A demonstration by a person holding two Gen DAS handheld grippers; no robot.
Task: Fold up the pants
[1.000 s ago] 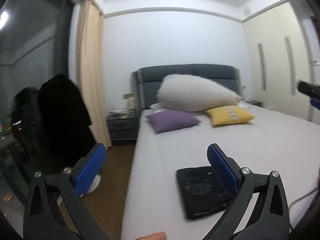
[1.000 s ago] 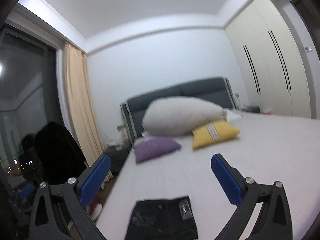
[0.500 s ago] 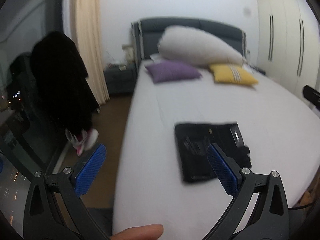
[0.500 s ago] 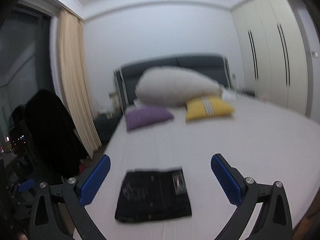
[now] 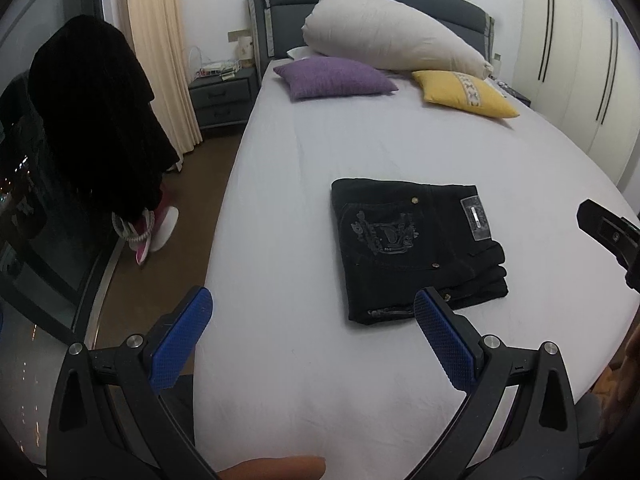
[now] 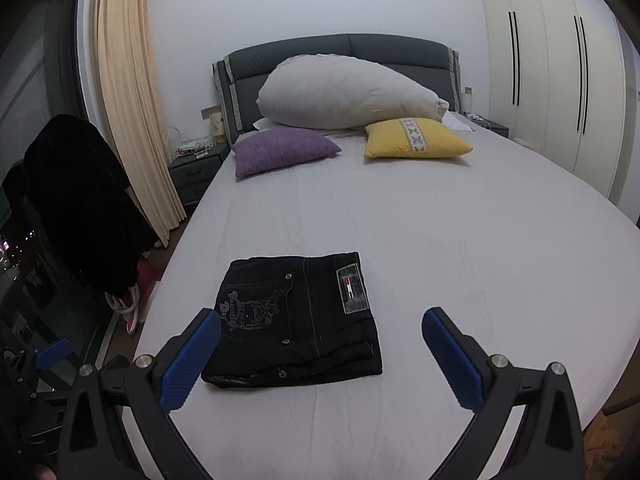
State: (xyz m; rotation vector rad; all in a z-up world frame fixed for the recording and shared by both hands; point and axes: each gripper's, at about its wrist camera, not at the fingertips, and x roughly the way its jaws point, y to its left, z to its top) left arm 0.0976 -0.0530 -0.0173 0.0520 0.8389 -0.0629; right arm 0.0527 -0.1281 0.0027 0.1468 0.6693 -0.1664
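Black pants (image 5: 416,246) (image 6: 296,320) lie folded into a compact rectangle on the white bed (image 5: 320,152) (image 6: 460,248), back pocket embroidery and a waist label facing up. My left gripper (image 5: 312,316) hangs open above the bed's near left part, its right fingertip just in front of the pants' near edge, nothing between the blue pads. My right gripper (image 6: 322,334) is open too, held above the pants' near edge, empty. Part of the right gripper's black frame (image 5: 608,232) shows at the right edge of the left wrist view.
A big white pillow (image 6: 348,92), a purple cushion (image 6: 280,150) and a yellow cushion (image 6: 416,142) lie at the grey headboard. Left of the bed are a nightstand (image 5: 222,98), a cream curtain (image 6: 128,112), a dark garment on a chair (image 5: 96,120) and pink shoes (image 5: 152,230). Wardrobes (image 6: 560,80) line the right.
Both views have tilted down toward the bed, so the folded pants now sit higher and fuller in view. Both grippers stay open. The pants have not moved.
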